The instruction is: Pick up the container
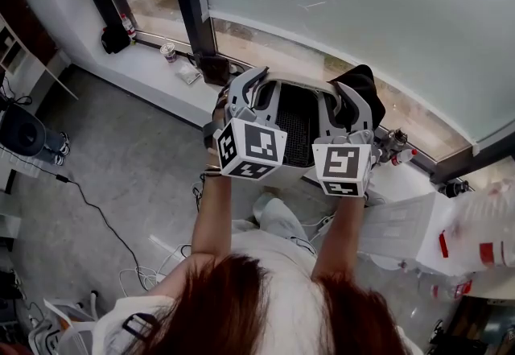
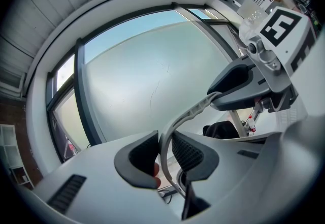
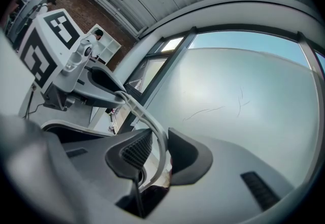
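Observation:
The container (image 1: 296,126), a white basket with a dark mesh inside, hangs in the air between my two grippers in front of the window. My left gripper (image 1: 256,86) is shut on its left rim, and my right gripper (image 1: 344,97) is shut on its right rim. In the left gripper view the pads of the left gripper (image 2: 163,149) pinch the thin white rim (image 2: 189,115), which curves across to the right gripper (image 2: 242,86). The right gripper view mirrors this: the right gripper (image 3: 158,152) clamps the rim (image 3: 143,115), which leads to the left gripper (image 3: 101,85).
A large frosted window pane (image 1: 362,15) fills the space ahead. On the sill below it stand a small bottle (image 1: 168,50) and a black object (image 1: 115,38). A black bag (image 1: 364,81) lies behind the container. Cables (image 1: 96,212) run across the floor, and a white table (image 1: 402,223) is at right.

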The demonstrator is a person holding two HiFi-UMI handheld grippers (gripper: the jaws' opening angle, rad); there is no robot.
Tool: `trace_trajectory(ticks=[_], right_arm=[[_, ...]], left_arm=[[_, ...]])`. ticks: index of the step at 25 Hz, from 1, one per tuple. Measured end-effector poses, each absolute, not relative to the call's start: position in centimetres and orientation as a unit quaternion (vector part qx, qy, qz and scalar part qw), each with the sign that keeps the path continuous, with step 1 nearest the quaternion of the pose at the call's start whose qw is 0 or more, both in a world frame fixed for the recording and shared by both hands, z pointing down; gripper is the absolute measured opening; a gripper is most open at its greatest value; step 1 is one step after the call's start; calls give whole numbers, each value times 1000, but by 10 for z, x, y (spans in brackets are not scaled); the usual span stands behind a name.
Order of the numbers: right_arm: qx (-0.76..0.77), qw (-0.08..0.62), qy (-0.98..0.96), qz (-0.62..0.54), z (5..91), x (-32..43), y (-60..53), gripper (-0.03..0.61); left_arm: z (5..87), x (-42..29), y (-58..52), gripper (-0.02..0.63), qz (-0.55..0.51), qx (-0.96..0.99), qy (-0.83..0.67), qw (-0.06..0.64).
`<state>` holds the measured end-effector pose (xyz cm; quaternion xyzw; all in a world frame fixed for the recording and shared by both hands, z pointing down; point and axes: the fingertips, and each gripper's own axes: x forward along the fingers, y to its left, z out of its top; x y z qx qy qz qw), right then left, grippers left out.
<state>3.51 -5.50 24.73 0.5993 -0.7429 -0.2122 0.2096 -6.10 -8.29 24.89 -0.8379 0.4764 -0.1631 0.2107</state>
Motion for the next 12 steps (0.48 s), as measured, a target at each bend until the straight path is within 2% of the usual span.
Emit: trace_trajectory(ticks=[12], right_arm=[[597,205,-743,-221,244,31,-39,109]], left_arm=[[246,-65,-67,89,-158,-838,475,217]])
